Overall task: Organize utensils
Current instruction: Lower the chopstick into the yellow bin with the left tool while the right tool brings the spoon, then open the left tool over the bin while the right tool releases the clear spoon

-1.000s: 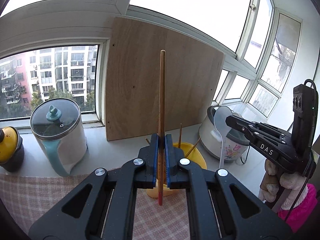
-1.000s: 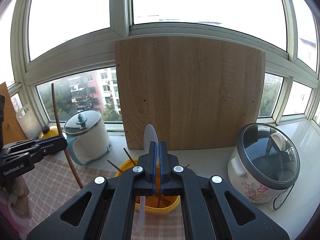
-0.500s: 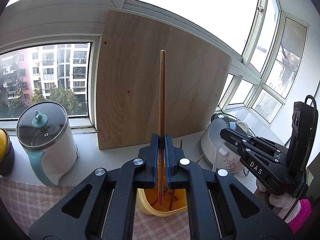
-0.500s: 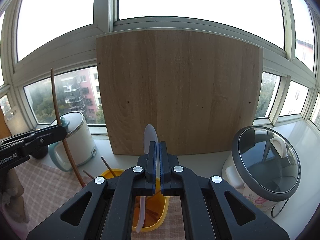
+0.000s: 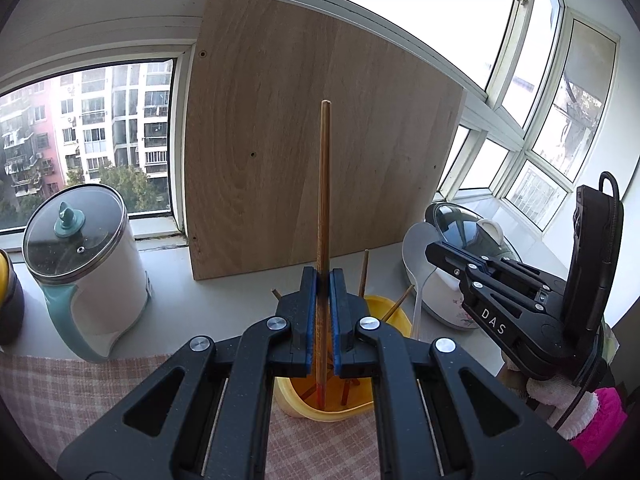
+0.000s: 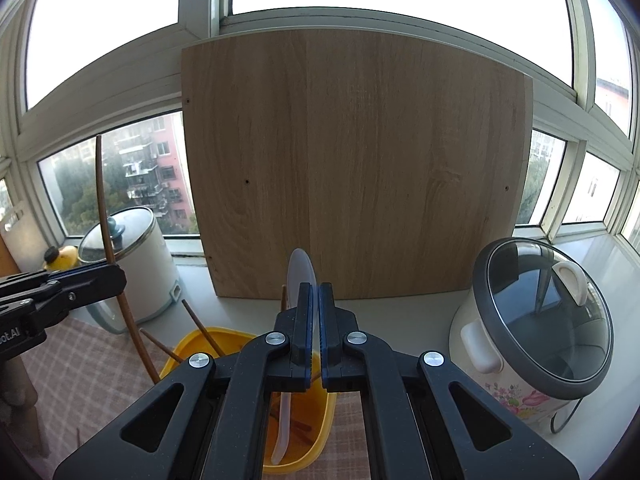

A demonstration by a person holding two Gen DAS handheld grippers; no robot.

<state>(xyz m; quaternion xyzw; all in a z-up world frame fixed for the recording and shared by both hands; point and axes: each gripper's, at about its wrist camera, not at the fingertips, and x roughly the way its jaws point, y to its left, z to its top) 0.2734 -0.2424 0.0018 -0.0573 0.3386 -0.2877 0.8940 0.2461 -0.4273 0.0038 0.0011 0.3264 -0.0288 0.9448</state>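
A yellow cup (image 5: 394,322) stands on the bench (image 5: 200,308), just below both grippers. The right gripper (image 6: 315,320) is clenched on a white spoon (image 6: 301,270), upright, handle dipping into the cup. The left gripper (image 5: 324,304) grasps a chopstick (image 5: 325,184), also upright, its red tip inside the rim. Both need only a straight drop.

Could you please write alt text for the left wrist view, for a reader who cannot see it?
The left gripper clamps an upright wooden chopstick, its lower end inside a yellow cup holding more chopsticks. To the right, the right gripper holds a white spoon; behind stands a wooden board.
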